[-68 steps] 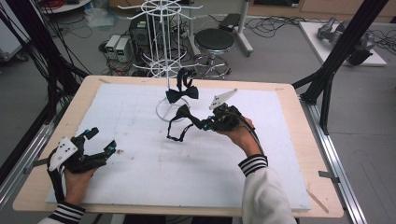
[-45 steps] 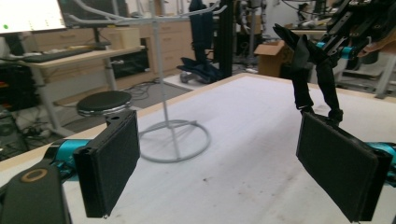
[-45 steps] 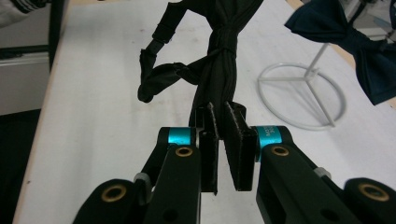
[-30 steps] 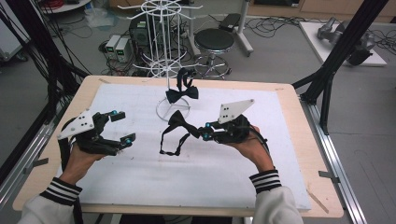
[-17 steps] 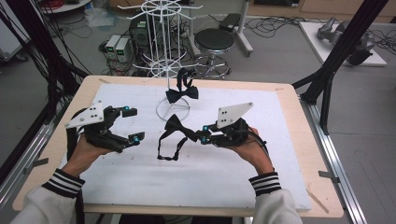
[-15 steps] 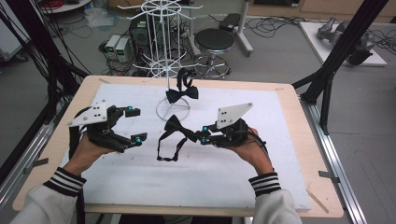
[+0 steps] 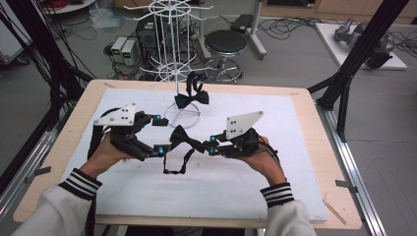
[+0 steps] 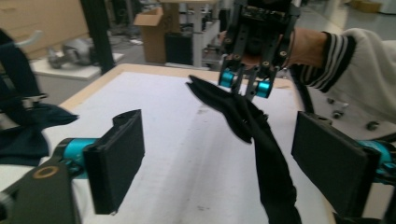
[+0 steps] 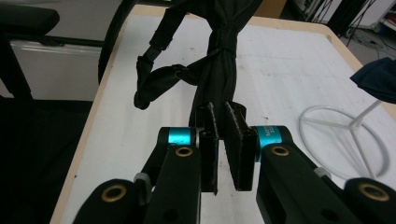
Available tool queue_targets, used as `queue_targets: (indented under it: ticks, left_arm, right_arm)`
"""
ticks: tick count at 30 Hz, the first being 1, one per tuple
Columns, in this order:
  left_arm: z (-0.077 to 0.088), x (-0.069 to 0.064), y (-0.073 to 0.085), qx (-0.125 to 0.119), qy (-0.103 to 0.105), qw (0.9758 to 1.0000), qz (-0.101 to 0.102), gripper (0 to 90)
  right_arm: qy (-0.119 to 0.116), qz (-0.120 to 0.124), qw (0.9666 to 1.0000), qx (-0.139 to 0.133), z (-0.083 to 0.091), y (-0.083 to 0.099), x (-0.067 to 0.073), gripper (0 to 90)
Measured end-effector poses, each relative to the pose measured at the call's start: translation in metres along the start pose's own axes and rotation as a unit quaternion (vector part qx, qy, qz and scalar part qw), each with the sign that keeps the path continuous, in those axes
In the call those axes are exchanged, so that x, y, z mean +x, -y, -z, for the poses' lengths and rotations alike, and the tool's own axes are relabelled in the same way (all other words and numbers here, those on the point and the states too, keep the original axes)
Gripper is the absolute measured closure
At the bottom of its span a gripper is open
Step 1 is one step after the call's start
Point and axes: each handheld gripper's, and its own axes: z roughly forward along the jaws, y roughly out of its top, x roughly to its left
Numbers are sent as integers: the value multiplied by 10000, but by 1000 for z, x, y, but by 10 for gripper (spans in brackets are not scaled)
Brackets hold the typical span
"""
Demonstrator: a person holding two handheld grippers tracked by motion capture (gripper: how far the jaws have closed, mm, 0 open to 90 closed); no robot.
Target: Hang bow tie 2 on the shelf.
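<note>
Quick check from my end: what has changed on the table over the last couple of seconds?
The left gripper came in from the table's left edge to the bow tie; its jaws have just been closing a little, the tie's free end between the open fingers, not yet pinched. The right gripper carried the tie from near the white rack toward the middle and kept it clamped. The second bow tie stayed hanging on the rack.

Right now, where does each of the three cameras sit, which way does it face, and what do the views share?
High view: above the person's side, looking forward and down on the table; both forearms, left tongs and right tongs show.
Left gripper view: on the left tongs, looking along their open jaws at the bow tie; right tongs and sleeve beyond.
Right gripper view: on the right tongs, shut on the bow tie.
Shared: the bow tie and the white table.
</note>
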Motion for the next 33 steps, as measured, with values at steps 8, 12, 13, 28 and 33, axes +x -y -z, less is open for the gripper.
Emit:
queue_targets:
  ticks: [8, 12, 13, 28, 33]
  left_arm:
    - [-15, 1, -2, 196, 280, 9994, -24, 297]
    - [-18, 0, -2, 168, 403, 9990, -83, 407]
    - [-18, 0, -2, 148, 436, 9989, -77, 427]
    - [-16, 1, -2, 122, 501, 9987, -7, 783]
    - [-14, 0, -3, 60, 400, 9991, -87, 801]
  right_arm:
    - [-72, 121, 9999, -16, -3, -2, 3, 845]
    - [-84, 146, 9999, -34, -3, -3, 3, 845]
    - [-93, 137, 9999, -17, -3, -3, 3, 844]
    - [-78, 162, 9998, -43, -4, -2, 4, 844]
    - [81, 149, 9997, -157, -5, -1, 6, 511]
